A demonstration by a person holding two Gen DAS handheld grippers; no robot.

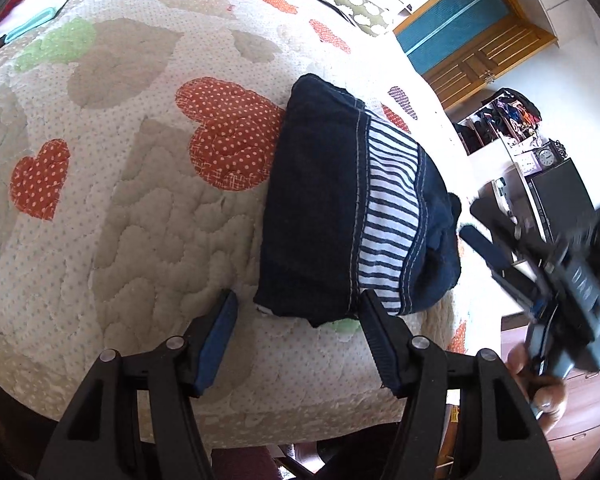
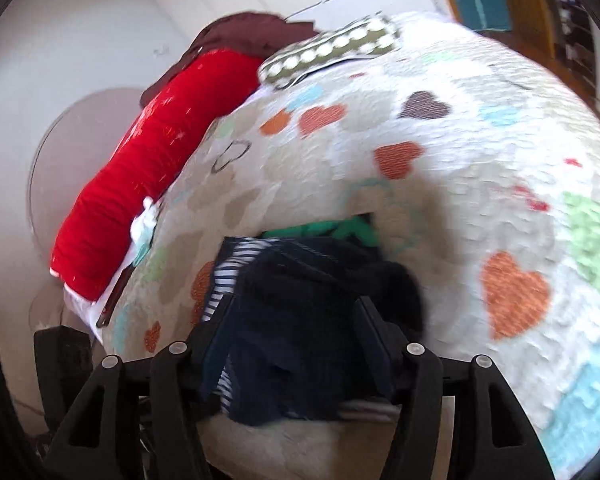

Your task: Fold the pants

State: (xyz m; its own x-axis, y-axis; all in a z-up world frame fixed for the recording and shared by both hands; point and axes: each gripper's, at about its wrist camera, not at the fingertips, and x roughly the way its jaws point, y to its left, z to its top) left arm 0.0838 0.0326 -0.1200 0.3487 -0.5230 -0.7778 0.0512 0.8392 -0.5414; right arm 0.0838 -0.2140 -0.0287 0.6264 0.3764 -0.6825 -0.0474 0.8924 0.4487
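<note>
I see the dark navy pants with striped lining [image 1: 340,208] folded compactly on the heart-patterned quilted bed [image 1: 120,220]; my left hand-held gripper [image 1: 298,312] and right hand-held gripper [image 2: 294,316] are released, task apparently nearly done

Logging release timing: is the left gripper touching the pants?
Cannot tell. In the left wrist view, the left gripper is open; its right fingertip overlaps the pants edge.
</note>
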